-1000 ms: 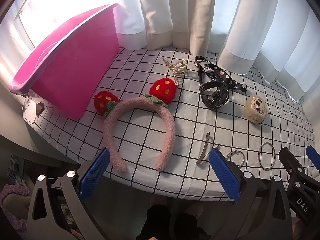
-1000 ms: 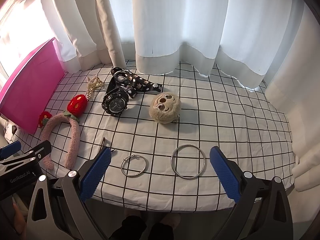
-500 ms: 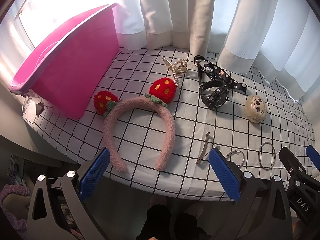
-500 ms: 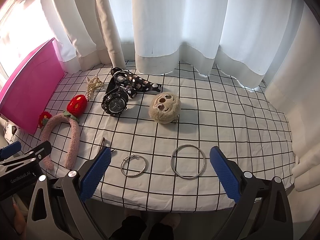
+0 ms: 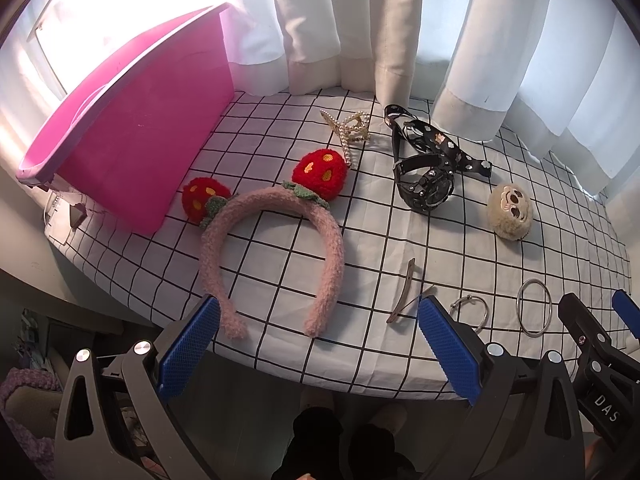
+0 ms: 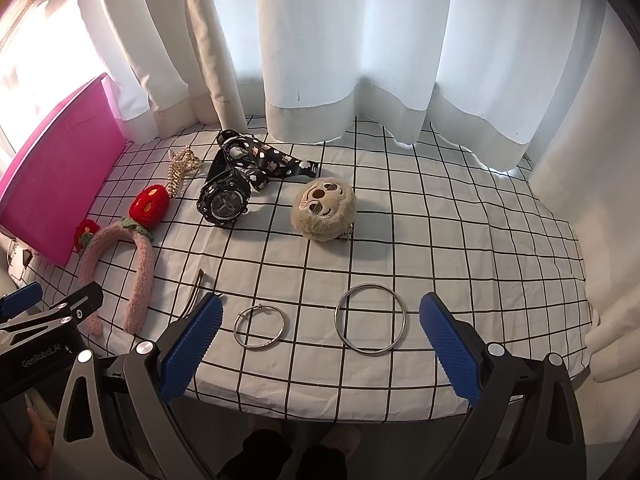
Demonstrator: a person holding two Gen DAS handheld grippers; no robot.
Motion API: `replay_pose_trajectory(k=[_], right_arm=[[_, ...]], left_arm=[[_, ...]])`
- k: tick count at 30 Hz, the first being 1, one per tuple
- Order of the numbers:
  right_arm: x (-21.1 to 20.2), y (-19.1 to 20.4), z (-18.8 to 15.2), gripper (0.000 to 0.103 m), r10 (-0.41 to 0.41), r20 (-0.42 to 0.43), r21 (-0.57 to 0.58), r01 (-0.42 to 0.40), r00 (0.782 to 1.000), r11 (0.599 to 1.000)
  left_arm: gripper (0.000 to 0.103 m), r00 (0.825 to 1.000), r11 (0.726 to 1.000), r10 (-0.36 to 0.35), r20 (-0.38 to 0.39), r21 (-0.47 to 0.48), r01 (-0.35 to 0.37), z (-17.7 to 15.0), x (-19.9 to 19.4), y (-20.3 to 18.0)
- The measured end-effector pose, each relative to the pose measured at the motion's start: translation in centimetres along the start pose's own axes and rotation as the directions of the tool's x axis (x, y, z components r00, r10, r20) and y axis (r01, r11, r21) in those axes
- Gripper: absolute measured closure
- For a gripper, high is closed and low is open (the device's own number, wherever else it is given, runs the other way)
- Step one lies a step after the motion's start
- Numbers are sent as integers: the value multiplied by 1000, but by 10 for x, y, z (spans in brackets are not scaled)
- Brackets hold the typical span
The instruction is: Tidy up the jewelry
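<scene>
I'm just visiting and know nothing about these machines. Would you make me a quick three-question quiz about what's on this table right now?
1. True or false: the left tool is gripping the pink headband.
2. How many plain metal rings lie near the table's front edge?
3. What sits closest to the black watch? A) pink bin B) patterned black strap C) larger ring

Key:
1. False; both tools are open and hold nothing, the right tool too.
2. Two: the smaller ring and the larger ring.
3. B, the patterned black strap.
</scene>
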State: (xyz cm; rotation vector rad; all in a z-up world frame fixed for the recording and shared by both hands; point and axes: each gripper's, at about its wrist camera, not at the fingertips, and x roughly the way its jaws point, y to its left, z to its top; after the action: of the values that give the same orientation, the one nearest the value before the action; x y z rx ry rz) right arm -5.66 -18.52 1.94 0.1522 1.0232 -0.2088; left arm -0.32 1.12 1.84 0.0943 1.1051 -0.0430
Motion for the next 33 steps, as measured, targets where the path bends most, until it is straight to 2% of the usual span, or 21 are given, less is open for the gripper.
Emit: replay_pose_trajectory(k=[13, 28, 33], right_arm=[[21, -27, -22, 9, 22, -41, 11, -21, 999, 1000], [52, -65, -37, 9, 18, -86, 10, -17, 996, 1000], [64, -79, -41, 9, 21, -102, 13, -20, 995, 1000]], left_arm=[[6, 1000, 997, -26, 5, 76, 26, -17, 11, -34], [6, 991, 983, -130, -33, 127, 133, -26, 37, -86], [6, 989, 980, -141, -39, 137, 145, -30, 46, -101]])
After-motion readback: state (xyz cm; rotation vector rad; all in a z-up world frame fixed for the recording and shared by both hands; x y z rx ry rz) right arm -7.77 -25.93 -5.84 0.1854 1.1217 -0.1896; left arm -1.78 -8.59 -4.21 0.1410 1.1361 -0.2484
